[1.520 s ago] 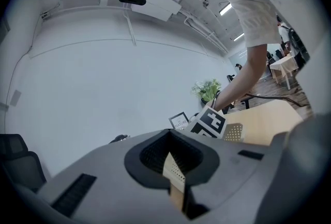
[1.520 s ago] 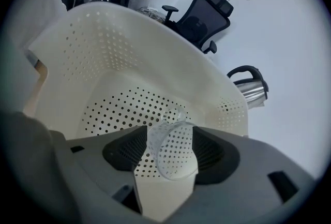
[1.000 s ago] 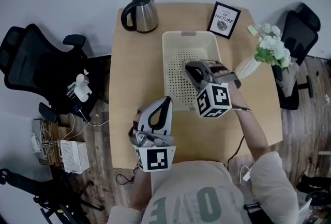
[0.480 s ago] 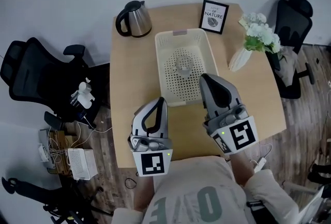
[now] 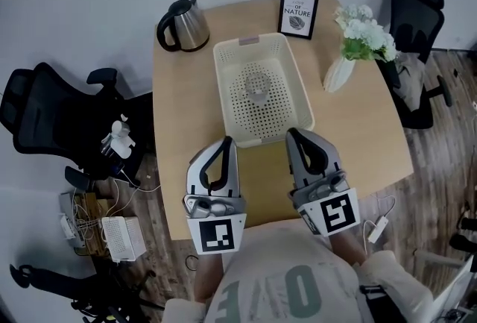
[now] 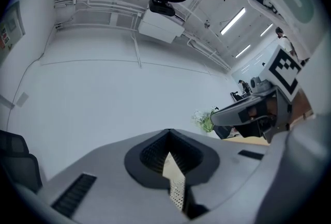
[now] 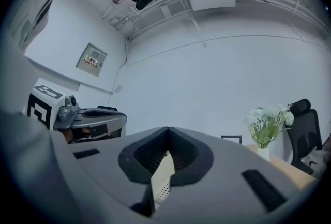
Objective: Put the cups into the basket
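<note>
A cream perforated basket (image 5: 294, 98) stands in the middle of the wooden table (image 5: 365, 139). One clear cup (image 5: 256, 89) sits inside it, near its centre. Both grippers are held side by side over the table's near edge, pointing at the basket's near rim. My left gripper (image 5: 226, 141) is shut with nothing in it, and in its own view the jaws (image 6: 168, 132) meet at the tips, with a strip of basket mesh showing below them. My right gripper (image 5: 292, 133) is likewise shut and empty, its jaws (image 7: 166, 130) closed in its own view.
A steel kettle (image 5: 181, 25) stands at the table's far left corner. A framed picture (image 5: 297, 15) and a white vase of flowers (image 5: 349, 45) stand at the far right. Black office chairs (image 5: 45, 109) (image 5: 414, 12) flank the table. Cables and boxes lie on the floor at left.
My right gripper has drawn back from over the basket to the near edge, beside the left one. The cup now shows inside the basket. The left gripper has barely moved.
</note>
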Demonstrator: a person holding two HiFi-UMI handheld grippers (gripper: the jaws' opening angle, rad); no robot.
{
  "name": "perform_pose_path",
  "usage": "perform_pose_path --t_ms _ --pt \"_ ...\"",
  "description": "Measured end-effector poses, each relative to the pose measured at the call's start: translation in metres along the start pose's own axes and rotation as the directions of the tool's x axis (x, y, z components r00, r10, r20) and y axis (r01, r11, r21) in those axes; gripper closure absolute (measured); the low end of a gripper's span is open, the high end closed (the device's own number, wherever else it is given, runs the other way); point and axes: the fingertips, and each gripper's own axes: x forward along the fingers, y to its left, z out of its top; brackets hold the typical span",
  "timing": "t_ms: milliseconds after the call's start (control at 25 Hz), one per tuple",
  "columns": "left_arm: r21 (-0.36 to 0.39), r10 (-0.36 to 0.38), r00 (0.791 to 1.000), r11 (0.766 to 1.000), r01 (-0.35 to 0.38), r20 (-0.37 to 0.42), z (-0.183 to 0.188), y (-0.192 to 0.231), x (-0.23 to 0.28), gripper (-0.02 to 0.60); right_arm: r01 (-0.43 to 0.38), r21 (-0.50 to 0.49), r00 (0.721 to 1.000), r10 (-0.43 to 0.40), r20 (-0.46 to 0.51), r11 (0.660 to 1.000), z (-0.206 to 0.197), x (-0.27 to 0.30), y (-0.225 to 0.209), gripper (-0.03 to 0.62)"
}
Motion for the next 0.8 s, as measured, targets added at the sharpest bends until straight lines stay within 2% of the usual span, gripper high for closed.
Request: perform_pose_path --t_ms 360,800 --pt "-0.023 0.012 1.0 1.0 -0.012 -0.013 -0.0013 0.0007 -0.0003 0.574 -0.01 0.002 1.0 0.01 -0.015 1.0 -0.006 -0.0018 -0.0007 0.595" --pt "-0.016 0.002 1.0 1.0 -0.002 -0.003 0.0012 -0.0033 0.0026 0.574 -0.014 -0.004 1.0 0.014 -0.004 1.0 -0.0037 0.0003 0.0018 0.595"
